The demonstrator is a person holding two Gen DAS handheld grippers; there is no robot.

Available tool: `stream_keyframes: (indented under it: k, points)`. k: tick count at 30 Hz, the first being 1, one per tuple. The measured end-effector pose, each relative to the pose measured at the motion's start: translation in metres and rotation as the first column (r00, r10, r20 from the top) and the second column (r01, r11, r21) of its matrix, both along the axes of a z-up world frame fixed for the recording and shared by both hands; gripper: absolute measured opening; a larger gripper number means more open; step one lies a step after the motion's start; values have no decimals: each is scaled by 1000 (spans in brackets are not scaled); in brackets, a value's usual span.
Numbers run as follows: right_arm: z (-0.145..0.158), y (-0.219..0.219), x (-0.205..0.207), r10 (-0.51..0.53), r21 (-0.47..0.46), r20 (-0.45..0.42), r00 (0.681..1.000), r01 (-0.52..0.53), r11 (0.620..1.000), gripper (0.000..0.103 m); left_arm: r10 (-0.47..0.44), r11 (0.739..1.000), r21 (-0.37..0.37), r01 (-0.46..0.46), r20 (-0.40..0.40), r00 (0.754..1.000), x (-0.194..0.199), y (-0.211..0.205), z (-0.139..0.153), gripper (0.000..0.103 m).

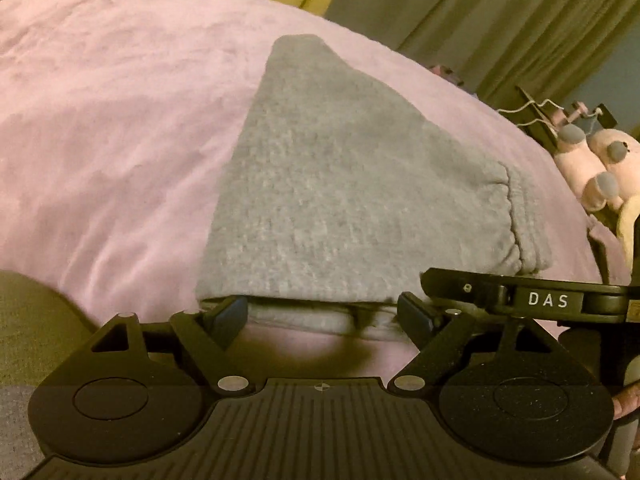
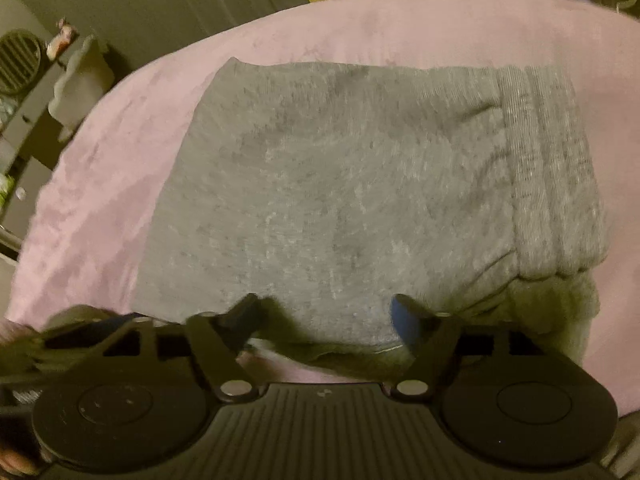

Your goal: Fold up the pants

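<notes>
Grey sweatpants (image 1: 344, 184) lie folded in a compact stack on a pink blanket (image 1: 112, 152). The ribbed waistband (image 2: 548, 176) lies at the stack's right side in the right wrist view. My left gripper (image 1: 326, 314) is open at the near folded edge, fingers wide apart either side of the fabric layers. My right gripper (image 2: 326, 320) is open too, fingers spread at the near edge of the pants (image 2: 336, 192). Neither holds cloth. The right gripper's body shows in the left wrist view (image 1: 532, 294), just to the right.
The pink blanket (image 2: 120, 184) covers the bed. Pink plush toys (image 1: 596, 168) sit at the bed's right edge. Olive curtains (image 1: 500, 20) hang behind. Shelves with small items (image 2: 28, 92) stand to the left in the right wrist view.
</notes>
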State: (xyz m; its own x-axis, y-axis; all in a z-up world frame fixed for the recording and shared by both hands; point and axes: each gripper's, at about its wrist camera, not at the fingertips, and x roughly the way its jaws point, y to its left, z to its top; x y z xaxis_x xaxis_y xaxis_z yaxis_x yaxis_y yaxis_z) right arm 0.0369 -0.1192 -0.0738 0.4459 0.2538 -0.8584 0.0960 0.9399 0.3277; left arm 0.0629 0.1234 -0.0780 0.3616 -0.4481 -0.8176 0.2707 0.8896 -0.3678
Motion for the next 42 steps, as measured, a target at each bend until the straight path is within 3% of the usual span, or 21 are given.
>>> stream_keyframes:
  k: [8, 19, 23, 28, 31, 35, 38, 39, 42]
  points:
    - [0, 10, 5, -10, -102, -2, 1000, 10, 995, 97, -22, 998, 54, 21, 9, 1000, -1, -8, -2, 88]
    - [-3, 6, 5, 15, -87, -2, 1000, -15, 996, 98, -12, 997, 72, 13, -18, 1000, 4, -8, -6, 89]
    - [-4, -1, -5, 85, -79, 24, 996, -83, 993, 98, 0, 999, 41, 1, -31, 1000, 12, 0, -1, 89]
    - [-1, 12, -21, 292, -290, 10, 956, -276, 916, 98, 13, 1000, -20, -14, -78, 997, 29, 9, 13, 89]
    - [17, -5, -29, 266, -286, 62, 962, -238, 928, 98, 10, 997, -73, -16, -82, 997, 38, 15, 22, 88]
    - [41, -55, -35, 115, -235, 138, 984, -81, 969, 98, 29, 993, -109, -44, -131, 991, 49, 17, 35, 88]
    - [45, -93, -32, 4, -189, 161, 987, 27, 982, 98, 20, 994, -111, -21, -6, 1000, 50, 16, 61, 93]
    - [43, -102, -29, -23, -172, 154, 988, 50, 984, 98, 14, 994, -108, -8, 49, 999, 52, 15, 69, 98]
    - [26, -127, -11, -93, -82, 95, 991, 101, 991, 98, -22, 998, -53, 32, 182, 983, 70, 7, 72, 99]
